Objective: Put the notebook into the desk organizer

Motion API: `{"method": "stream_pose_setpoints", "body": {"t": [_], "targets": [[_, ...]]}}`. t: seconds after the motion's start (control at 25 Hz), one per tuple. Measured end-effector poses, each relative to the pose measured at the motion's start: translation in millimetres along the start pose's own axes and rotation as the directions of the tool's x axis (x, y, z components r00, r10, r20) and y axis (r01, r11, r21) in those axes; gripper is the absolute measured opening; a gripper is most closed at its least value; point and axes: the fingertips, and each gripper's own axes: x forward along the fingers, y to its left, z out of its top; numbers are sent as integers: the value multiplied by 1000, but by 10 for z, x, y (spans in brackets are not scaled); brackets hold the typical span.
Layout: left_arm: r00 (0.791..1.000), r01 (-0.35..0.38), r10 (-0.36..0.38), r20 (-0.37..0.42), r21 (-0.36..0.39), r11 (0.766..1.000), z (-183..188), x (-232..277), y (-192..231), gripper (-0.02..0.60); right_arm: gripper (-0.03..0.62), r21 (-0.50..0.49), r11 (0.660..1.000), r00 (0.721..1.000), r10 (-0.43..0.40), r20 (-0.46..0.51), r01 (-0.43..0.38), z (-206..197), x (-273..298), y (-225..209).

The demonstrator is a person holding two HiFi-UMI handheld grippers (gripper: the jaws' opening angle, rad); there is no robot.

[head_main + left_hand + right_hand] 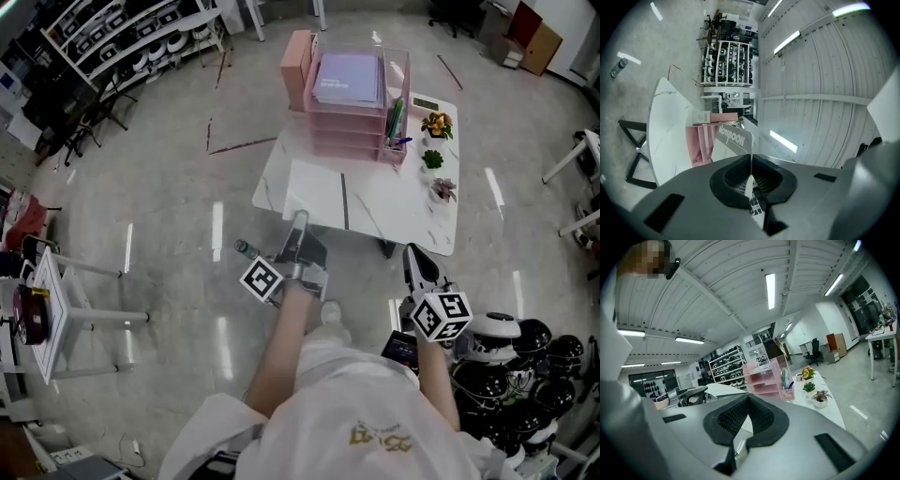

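Notebook [733, 140] stands edge-on, pinched in the left claw [751, 164] for slotting into the pink desk organizer [347, 122] on the bench [394, 202]; right claw [749, 401] closed, empty.

Person: white top [328, 412] w/ gold print [380, 437]. Grey left hand-held gripper [298, 225] & right hand-held gripper [413, 255]: black ribbed pads [761, 416], each w/ blk-wht square-marker cube [262, 279].

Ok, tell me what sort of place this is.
Likely a workshop-style office or lab: a large open concrete floor, metal storage racks loaded with equipment, and a white desk with a pink desk organizer.
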Motion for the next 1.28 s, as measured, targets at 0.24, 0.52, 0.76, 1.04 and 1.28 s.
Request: {"method": "stream_pose_setpoints", "body": {"t": [0.24,0.52,0.76,1.04,1.28], "targets": [[998,-2,0,-68,-33,999,207,643,229,28,12,16,997,997,-76,5,76,131,482,-157],[991,25,-35,-129,-72,997,364,1158,442,28,12,23,988,988,-152,27,152,207,760,-264],[990,32,-48,-130,-124,992,395,1347,559,28,12,22,980,980,-199,19,199,180,813,-335],[993,43,-60,-106,-150,988,451,1487,634,28,12,1,983,983,-182,15,182,201,1008,-396],[995,41,-54,-84,-151,988,511,1606,695,28,12,6,988,988,-156,1,156,229,1174,-481]]}}
